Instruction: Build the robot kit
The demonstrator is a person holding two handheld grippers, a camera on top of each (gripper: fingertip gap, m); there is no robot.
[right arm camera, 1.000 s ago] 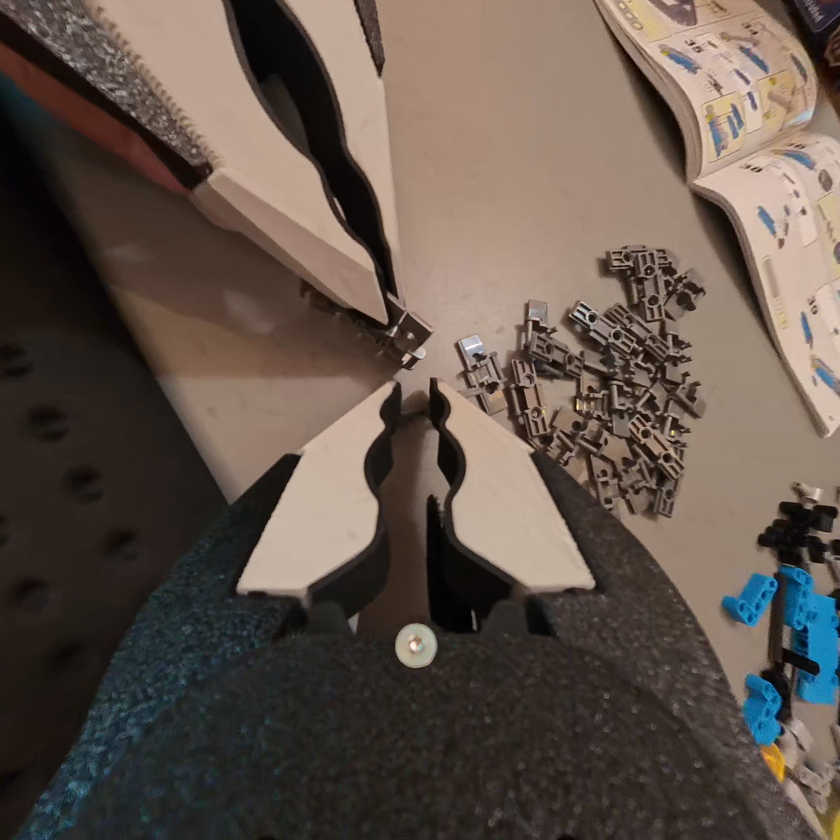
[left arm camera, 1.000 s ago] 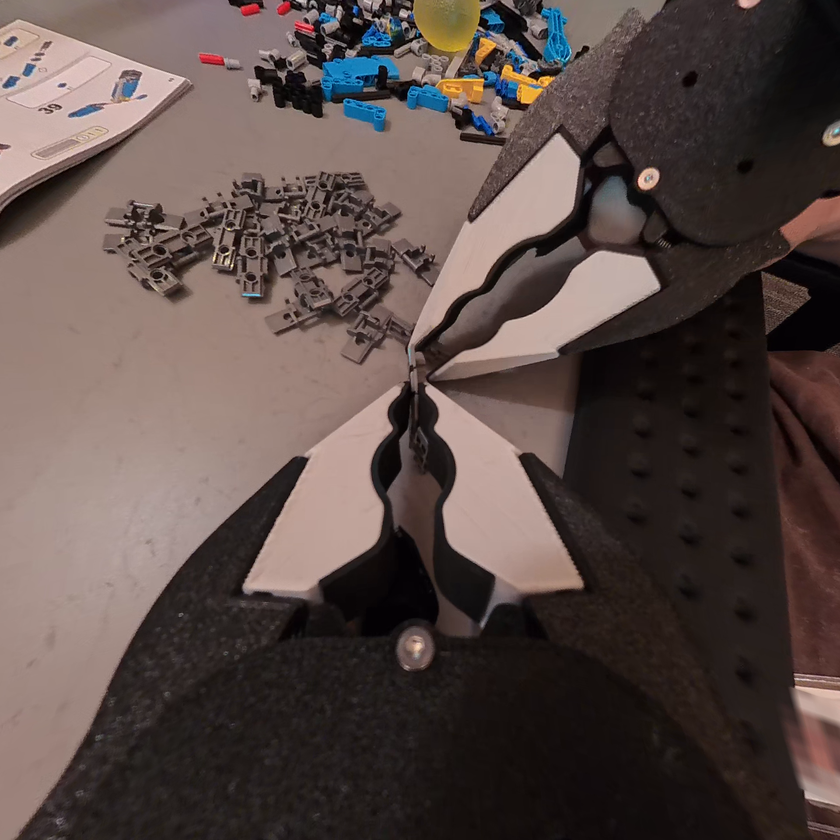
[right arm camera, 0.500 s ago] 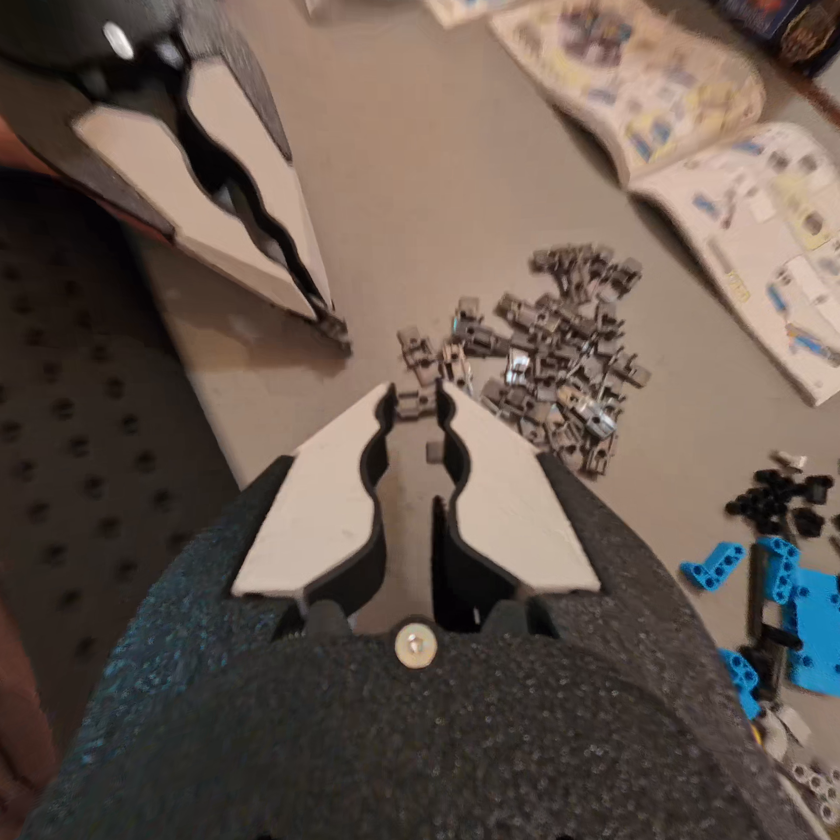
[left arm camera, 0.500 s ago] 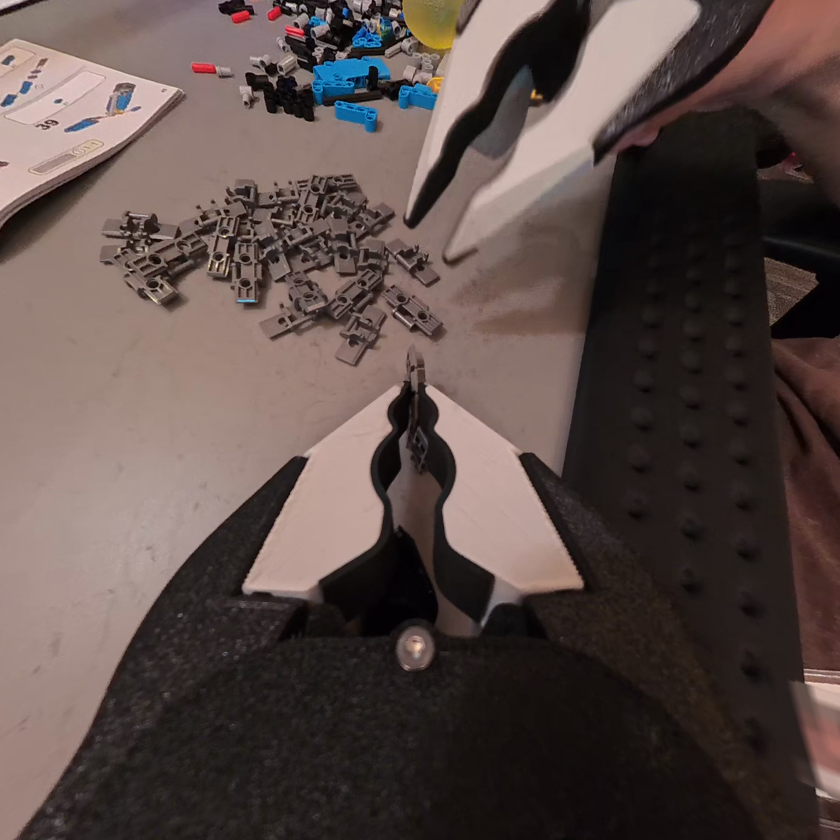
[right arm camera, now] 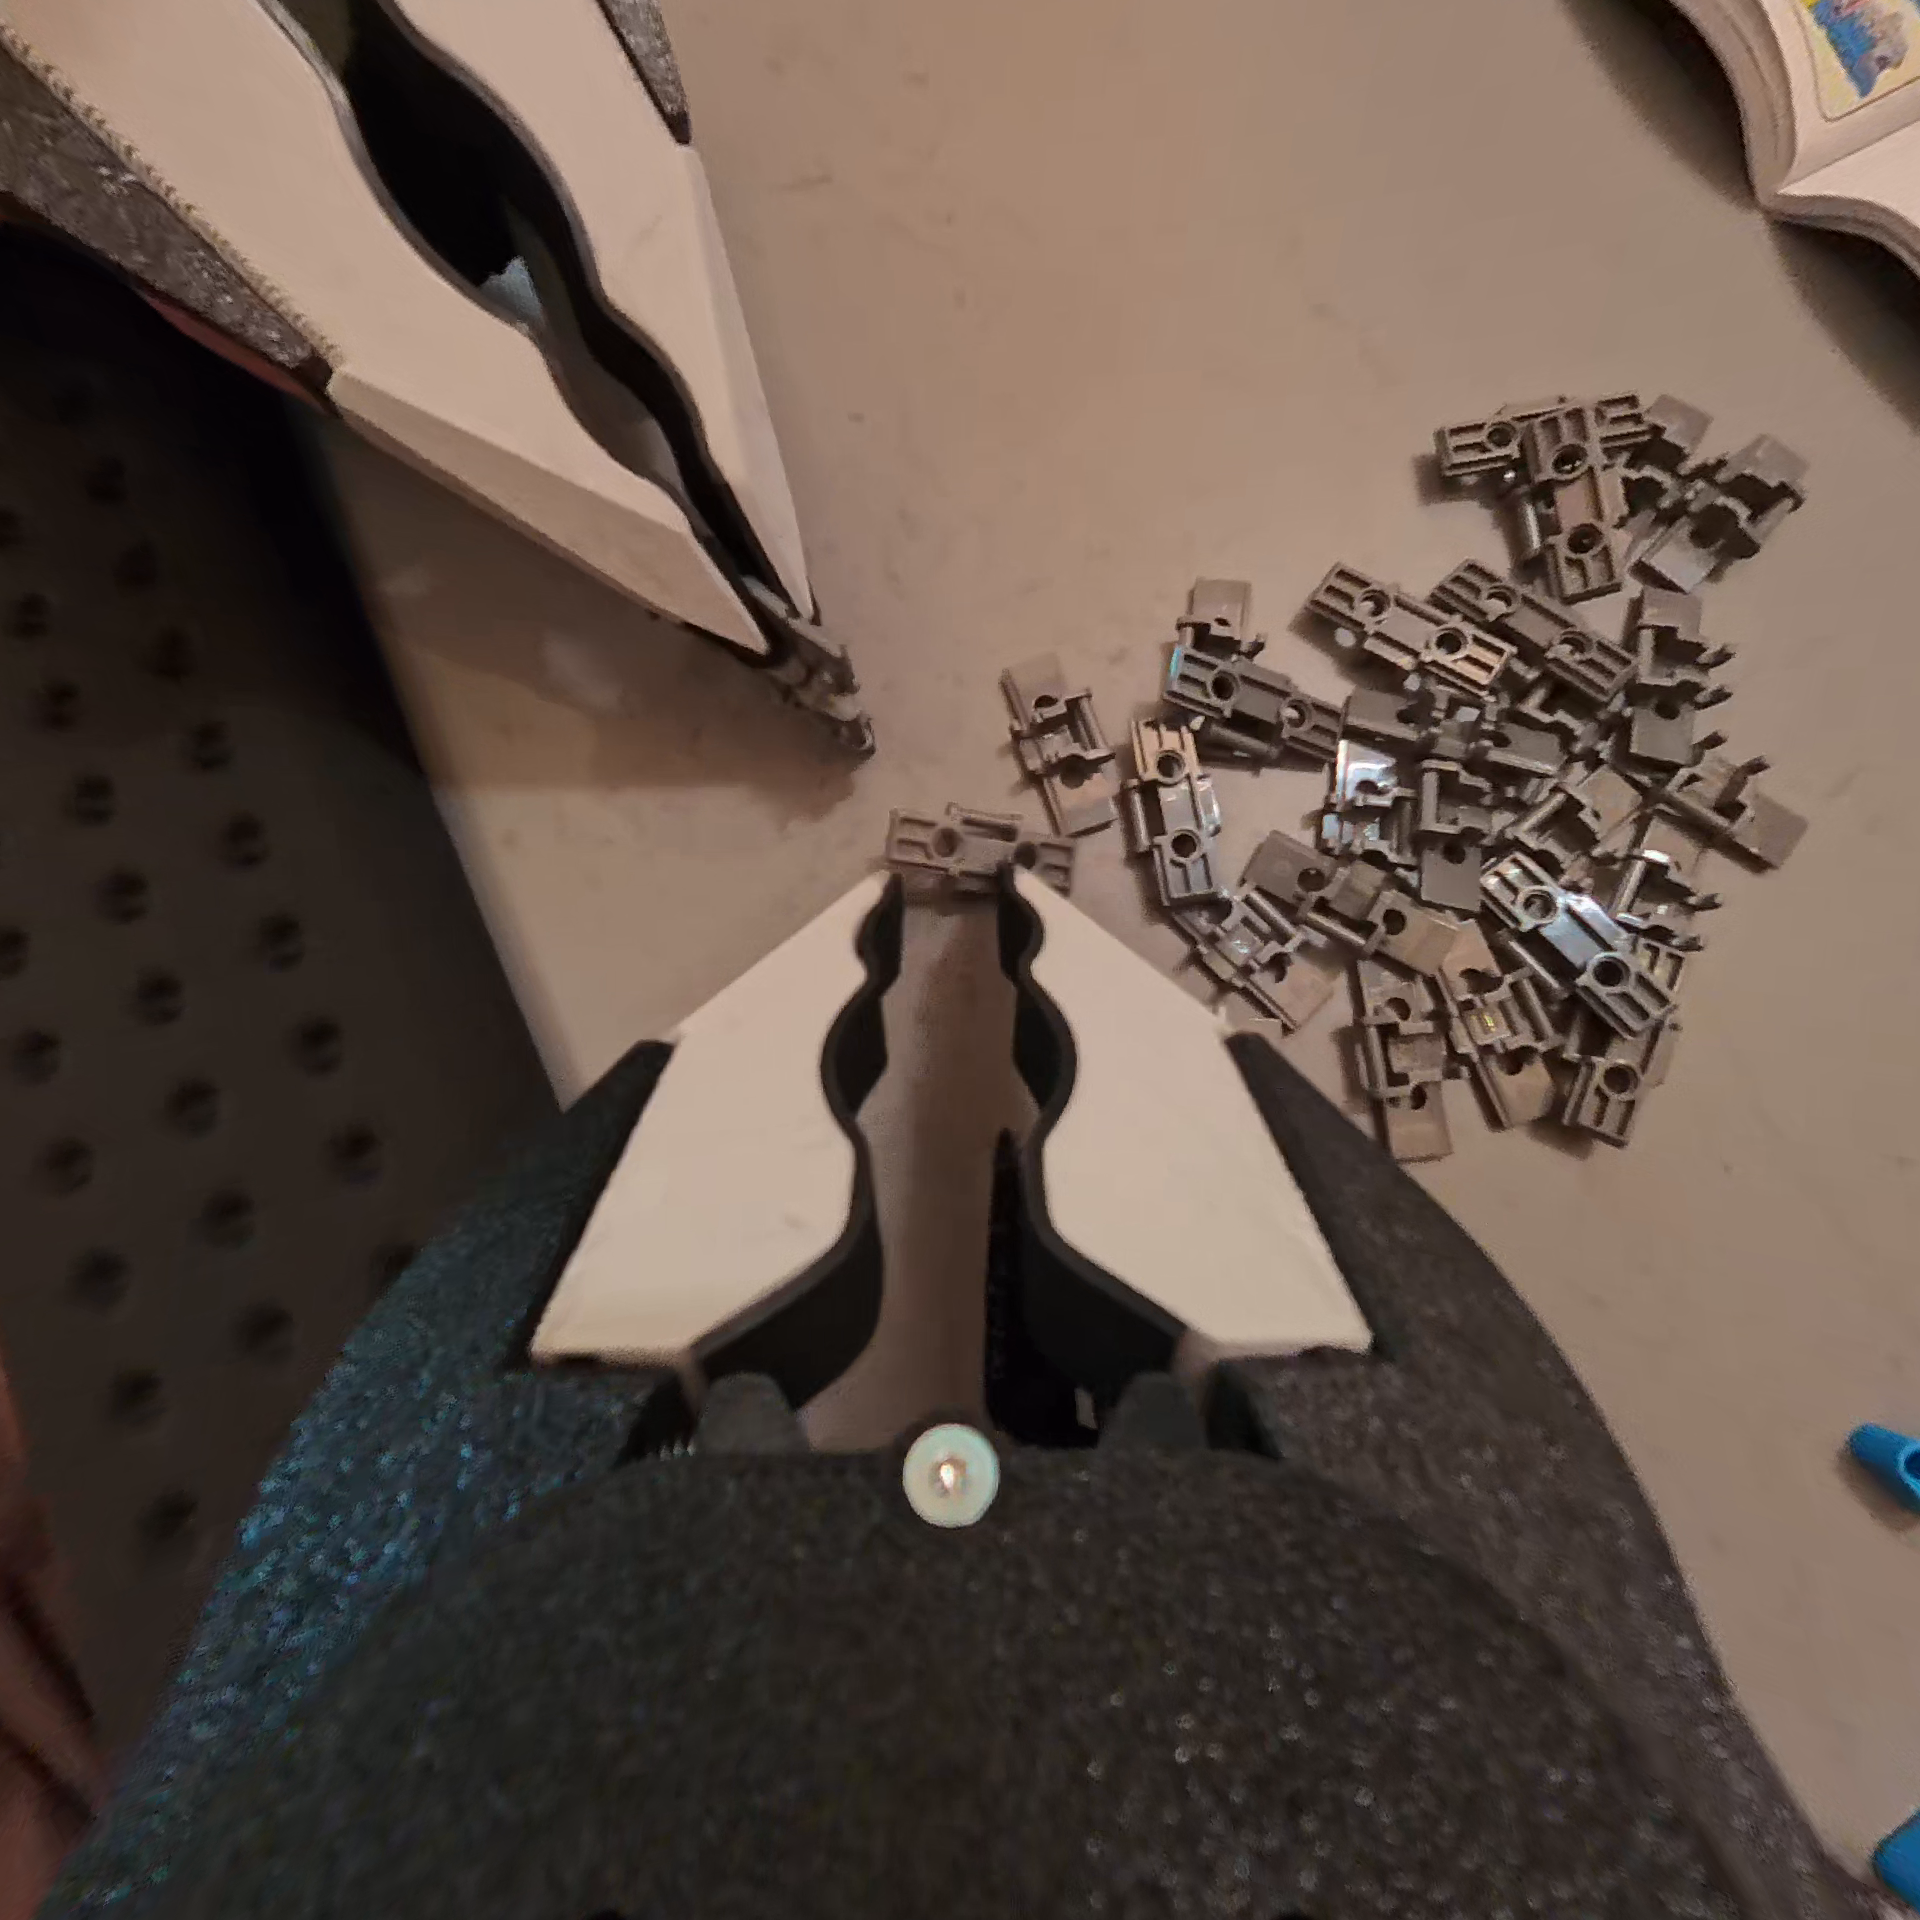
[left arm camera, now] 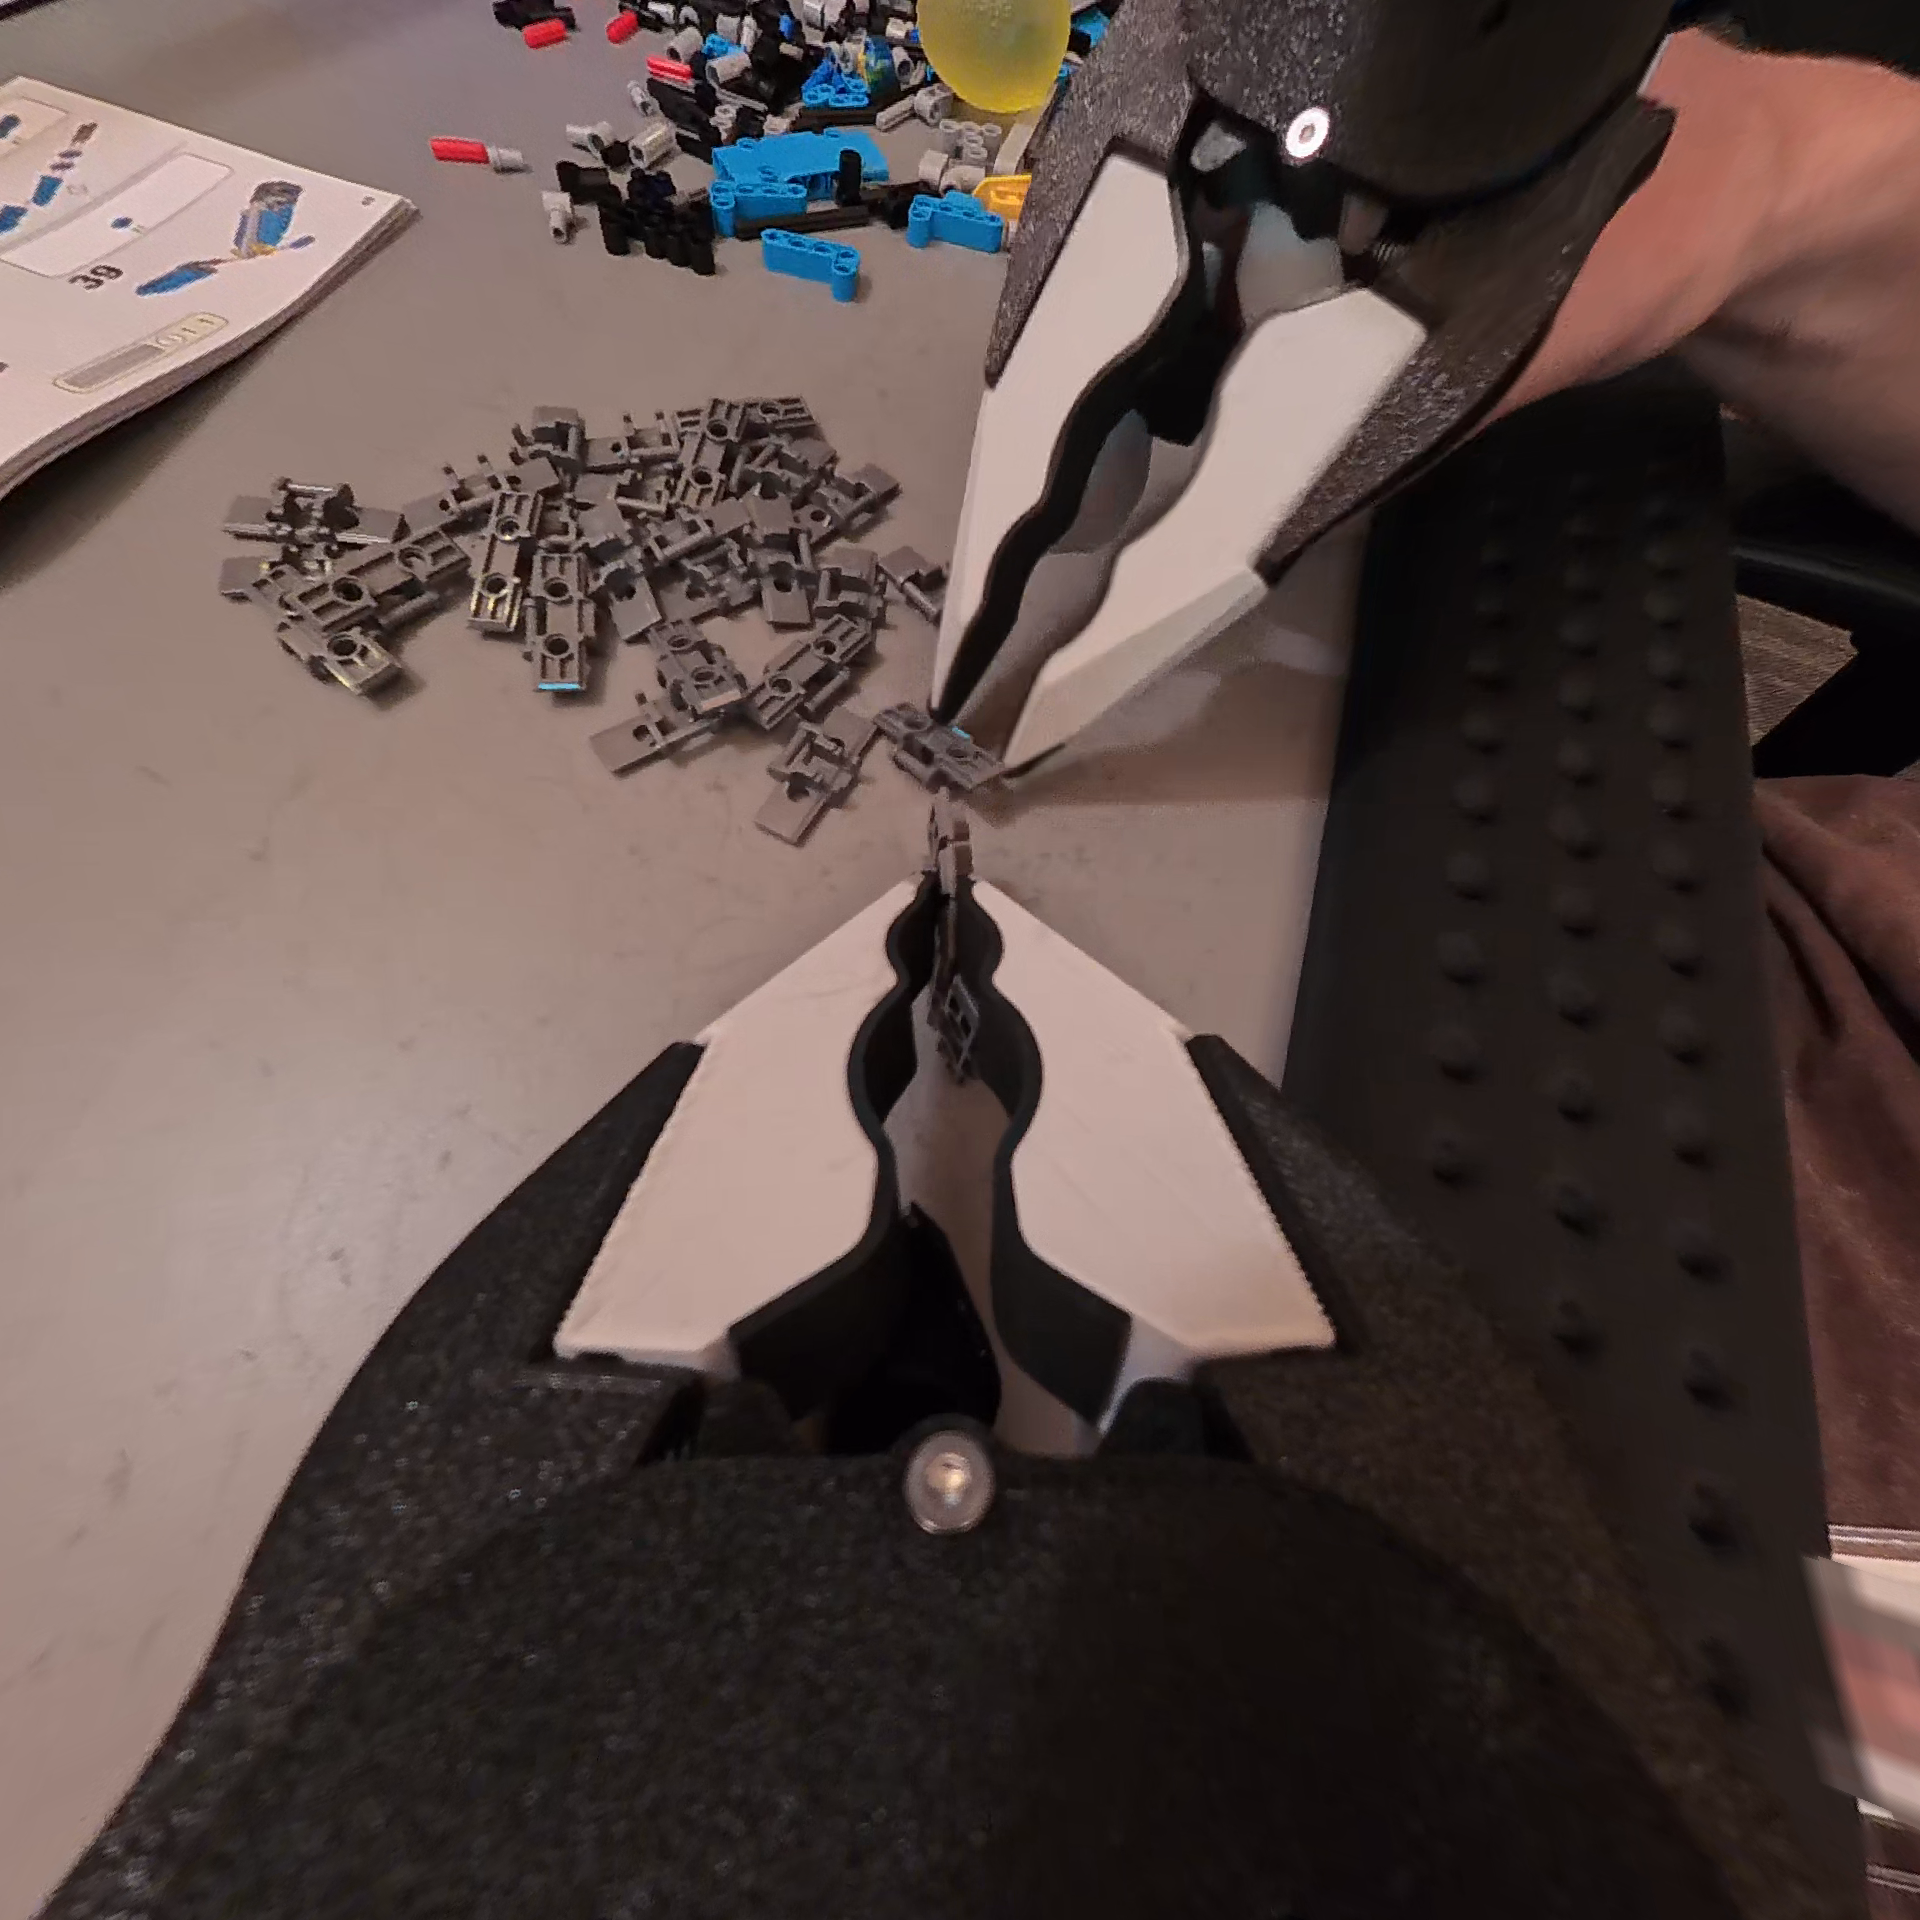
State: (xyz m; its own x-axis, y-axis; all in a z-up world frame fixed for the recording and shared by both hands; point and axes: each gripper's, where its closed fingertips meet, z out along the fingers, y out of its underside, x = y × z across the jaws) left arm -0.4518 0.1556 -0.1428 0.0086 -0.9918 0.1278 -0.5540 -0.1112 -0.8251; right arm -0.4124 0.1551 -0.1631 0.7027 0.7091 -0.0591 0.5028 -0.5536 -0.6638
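My left gripper (left arm camera: 948,883) is shut on a short strip of joined grey track links (left arm camera: 954,1013), held on edge, one end poking past the tips. It also shows in the right wrist view (right arm camera: 805,665) at upper left, the links (right arm camera: 831,696) at its tips. My right gripper (right arm camera: 948,883) is open, tips down on the grey table (right arm camera: 1143,312). A single grey track link (right arm camera: 971,844) lies at its tips. In the left wrist view the right gripper (left arm camera: 977,743) straddles that link (left arm camera: 940,750), just beyond my left tips. The pile of loose grey links (left arm camera: 582,561) lies left of it.
The link pile (right arm camera: 1507,810) spreads right of my right gripper. An open instruction booklet (left arm camera: 156,260) lies far left. Mixed blue, black and yellow parts (left arm camera: 790,156) and a yellow translucent ball (left arm camera: 992,52) lie at the back. A black studded strip (left arm camera: 1558,935) runs along the table's right edge. One gripper's finger ends stand about 5 cm off the other's.
The right gripper pulled away from the left gripper's tips, rose over the pile, then came down with open tips on a single link at the pile's near edge. The left gripper stayed shut.
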